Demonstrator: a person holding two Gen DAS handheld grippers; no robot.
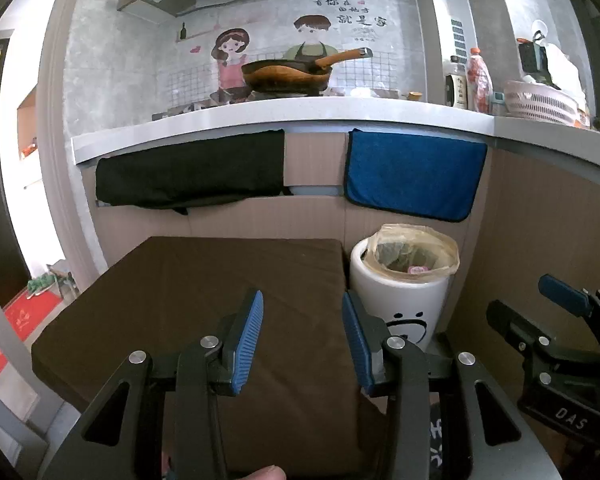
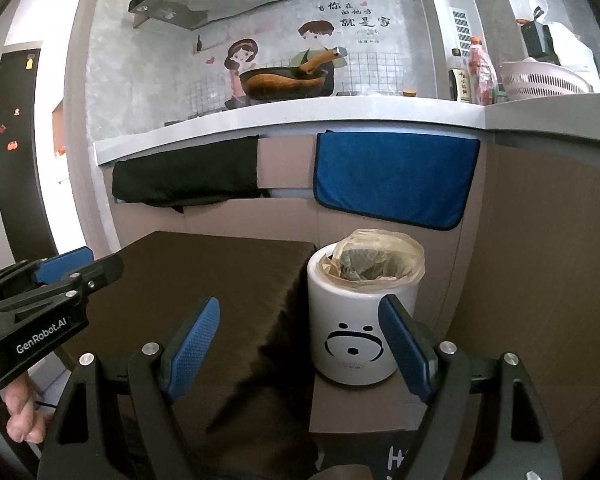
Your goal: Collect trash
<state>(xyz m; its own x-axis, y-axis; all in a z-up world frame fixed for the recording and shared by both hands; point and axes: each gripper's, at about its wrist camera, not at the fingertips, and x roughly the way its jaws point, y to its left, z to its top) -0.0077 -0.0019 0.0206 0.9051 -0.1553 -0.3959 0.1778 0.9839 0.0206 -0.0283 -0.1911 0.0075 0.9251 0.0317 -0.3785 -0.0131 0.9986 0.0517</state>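
Item: white trash bin (image 2: 350, 320) with a drawn face, lined with a yellowish plastic bag (image 2: 380, 256) already holding crumpled waste; stands upright on the floor against the cabinet front, just beside the right edge of the brown-covered table (image 1: 188, 296). No loose trash shows on the table top. Right claw (image 2: 304, 344): jaws wide apart, empty, bin framed almost straight ahead between them, slightly right of centre. Left claw (image 1: 302, 340): jaws partly apart, empty, aimed over the table; bin lies ahead and to its right (image 1: 400, 296). Judgement: right claw is nearer and better aligned with the bin; bin's axis vertical, mouth facing up.
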